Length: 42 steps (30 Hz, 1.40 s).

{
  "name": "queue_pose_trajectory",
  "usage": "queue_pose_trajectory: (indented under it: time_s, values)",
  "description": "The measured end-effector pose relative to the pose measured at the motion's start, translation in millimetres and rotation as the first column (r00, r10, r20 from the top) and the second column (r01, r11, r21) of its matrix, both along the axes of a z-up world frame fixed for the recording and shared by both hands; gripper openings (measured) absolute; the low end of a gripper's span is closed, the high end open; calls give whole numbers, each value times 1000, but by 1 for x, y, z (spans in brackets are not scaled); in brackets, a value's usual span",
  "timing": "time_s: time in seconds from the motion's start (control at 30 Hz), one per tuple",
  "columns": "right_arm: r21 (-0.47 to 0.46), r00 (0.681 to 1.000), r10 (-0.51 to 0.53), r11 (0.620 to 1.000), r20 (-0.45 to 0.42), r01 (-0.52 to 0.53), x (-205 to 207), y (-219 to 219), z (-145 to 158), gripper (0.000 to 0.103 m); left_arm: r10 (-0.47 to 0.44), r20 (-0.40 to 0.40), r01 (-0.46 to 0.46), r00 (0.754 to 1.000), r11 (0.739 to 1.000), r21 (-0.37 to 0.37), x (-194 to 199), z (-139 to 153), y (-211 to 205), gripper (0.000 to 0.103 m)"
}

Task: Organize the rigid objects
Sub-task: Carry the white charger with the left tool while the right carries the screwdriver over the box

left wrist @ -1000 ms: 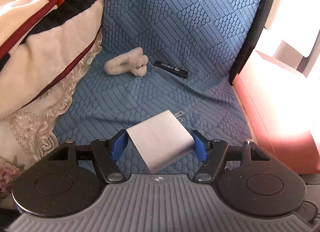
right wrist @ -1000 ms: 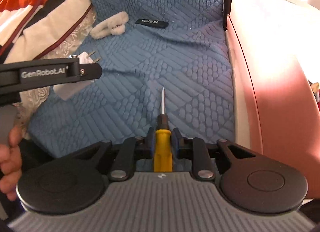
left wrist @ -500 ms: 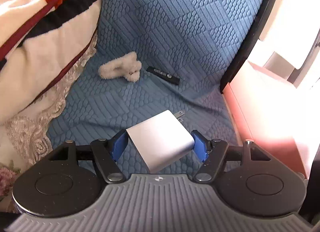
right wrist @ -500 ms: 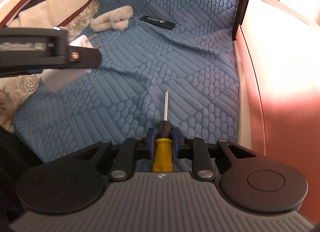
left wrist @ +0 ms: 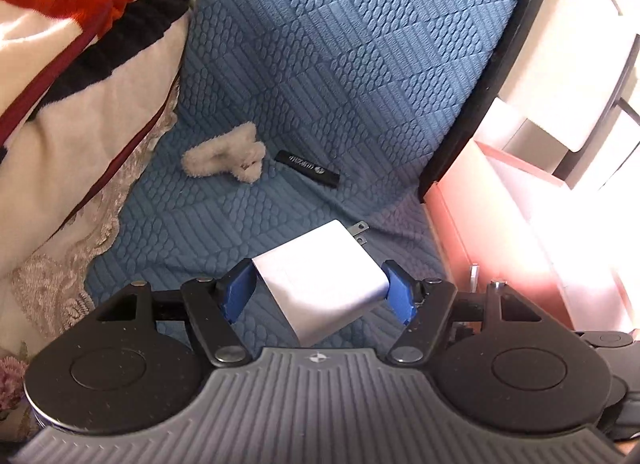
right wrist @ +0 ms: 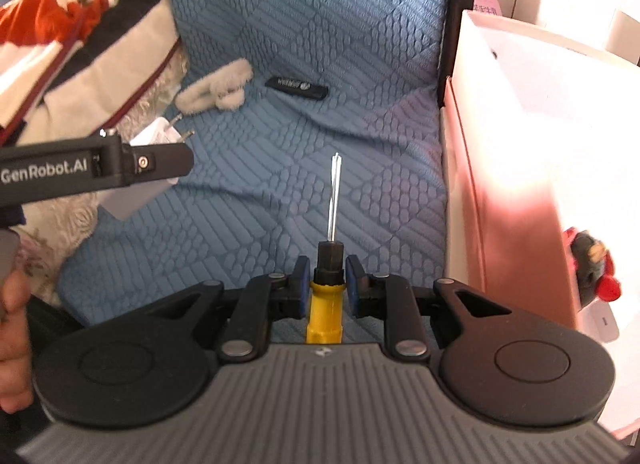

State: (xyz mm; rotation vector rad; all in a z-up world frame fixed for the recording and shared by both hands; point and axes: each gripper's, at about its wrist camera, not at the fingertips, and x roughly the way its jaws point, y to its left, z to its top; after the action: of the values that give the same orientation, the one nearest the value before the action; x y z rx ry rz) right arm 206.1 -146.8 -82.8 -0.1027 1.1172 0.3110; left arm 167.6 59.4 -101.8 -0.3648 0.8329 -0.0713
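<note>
Left gripper was clamped on the white square plastic charger, right gripper on the yellow-handled metal screwdriver; both hung left of the pink open box. Best: carry each over the box rim, lower, then release.

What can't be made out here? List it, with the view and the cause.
- Pink box interior: both views, washed out by glare.
- Print on the black stick: both views, too small.
- Screwdriver handle end: right wrist view, hidden behind the right gripper body.
- White charger near end: left wrist view, hidden behind the left gripper body.
</note>
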Motion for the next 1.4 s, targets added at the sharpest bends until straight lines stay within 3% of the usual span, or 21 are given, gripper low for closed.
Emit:
queue_pose_trajectory:
  time_s: [0.3, 0.4, 0.97, 1.4]
  values:
    - [53, 1000, 7, 999, -8, -7, 5, -18, 26, 22, -26, 13, 26, 1000, 1000, -2, -1, 15, -17, 73]
    - [54, 1000, 19, 998, 12, -20, 5, -23, 37, 22, -24, 12, 24, 1000, 999, -32, 2, 21, -21, 73]
    - [95, 989, 35, 994, 141, -49, 16, -51, 108, 22, -63, 82, 65, 995, 998, -19, 8, 72, -56, 73]
    - [71, 969, -11, 997, 245, -7, 27, -112, 166, 22, -156, 148, 156, 977, 988, 9, 33, 122, -126, 73]
